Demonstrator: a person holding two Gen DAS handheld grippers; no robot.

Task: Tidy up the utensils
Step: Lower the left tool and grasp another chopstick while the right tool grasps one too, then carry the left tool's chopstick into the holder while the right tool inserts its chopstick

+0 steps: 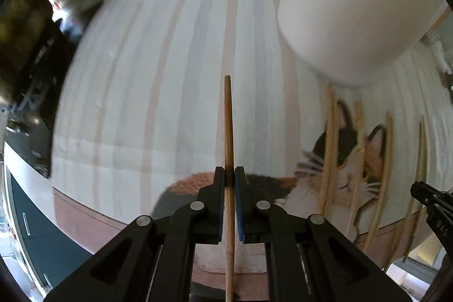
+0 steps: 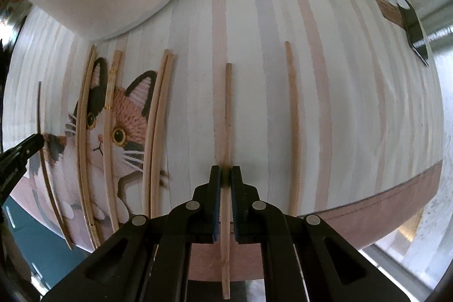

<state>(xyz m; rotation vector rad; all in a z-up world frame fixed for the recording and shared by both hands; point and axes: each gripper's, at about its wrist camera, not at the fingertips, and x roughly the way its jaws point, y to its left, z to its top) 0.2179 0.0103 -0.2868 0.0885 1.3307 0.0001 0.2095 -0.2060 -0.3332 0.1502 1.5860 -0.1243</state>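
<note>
Chopsticks are pinched in both tools: the left hand-held gripper (image 1: 230,180), pointing steeply down, clamps a dark chopstick (image 1: 228,126), and the right hand-held gripper (image 2: 225,177), pointing straight down, clamps a pale chopstick (image 2: 227,115). Loose chopsticks (image 2: 154,137) lie left of the right one on the cat-print mat (image 2: 283,19).

Your left wrist camera sits just behind the left hand-held gripper (image 1: 230,177) and looks steeply down along its fingers at the striped mat (image 1: 170,75), close above it. Your right wrist camera rides behind the right hand-held gripper (image 2: 225,174) and faces straight down at the same mat, equally near. Both views share the cat picture (image 1: 348,171) printed on the mat, the pale chopsticks (image 1: 328,149) lying across it, and the white bowl (image 1: 354,4). Each camera also catches the other gripper's tip at its frame edge.
</note>
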